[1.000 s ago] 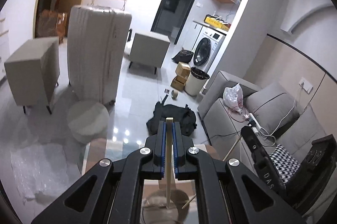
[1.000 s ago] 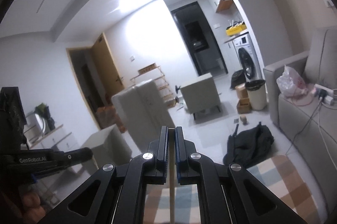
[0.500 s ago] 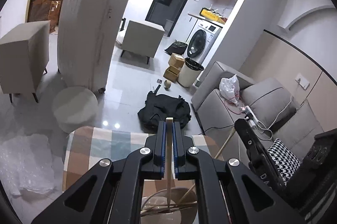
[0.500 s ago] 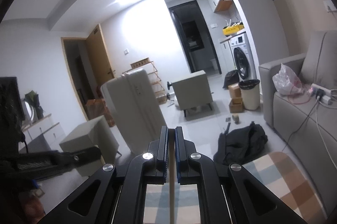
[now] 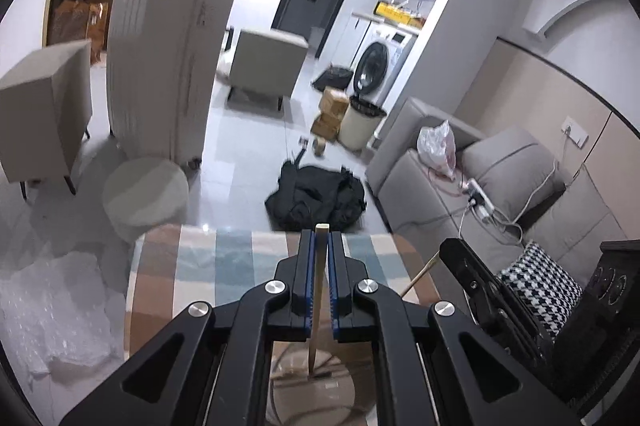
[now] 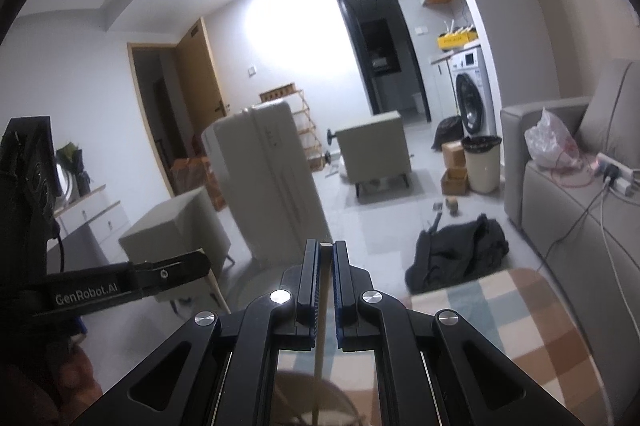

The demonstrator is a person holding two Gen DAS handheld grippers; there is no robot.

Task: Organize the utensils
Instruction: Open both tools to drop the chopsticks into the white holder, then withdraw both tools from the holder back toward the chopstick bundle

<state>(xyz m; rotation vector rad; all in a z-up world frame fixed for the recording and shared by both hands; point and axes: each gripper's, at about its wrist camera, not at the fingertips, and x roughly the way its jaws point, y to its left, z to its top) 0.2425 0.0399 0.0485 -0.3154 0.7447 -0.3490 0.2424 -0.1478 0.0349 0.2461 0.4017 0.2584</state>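
Note:
My left gripper (image 5: 321, 238) is shut on a pale wooden chopstick (image 5: 318, 290) that runs down between its fingers, its lower end over a round holder (image 5: 288, 382) on the checked tablecloth (image 5: 224, 262). My right gripper (image 6: 326, 250) is shut on a second wooden chopstick (image 6: 322, 338), which hangs down toward a round rim (image 6: 296, 378) at the bottom of its view. The right gripper also shows in the left wrist view (image 5: 472, 274), with its chopstick (image 5: 420, 276) slanting below it. The left gripper shows at the left of the right wrist view (image 6: 160, 272).
The table with the checked cloth (image 6: 520, 310) stands in a living room. Beyond it are a black bag (image 5: 316, 195) on the floor, a grey sofa (image 5: 500, 181), a white suitcase (image 5: 164, 69), a round stool (image 5: 146, 191) and bubble wrap (image 5: 52, 310).
Both views have tilted down and shifted, so more of the checked table shows. Both grippers still hold their chopsticks over the holder.

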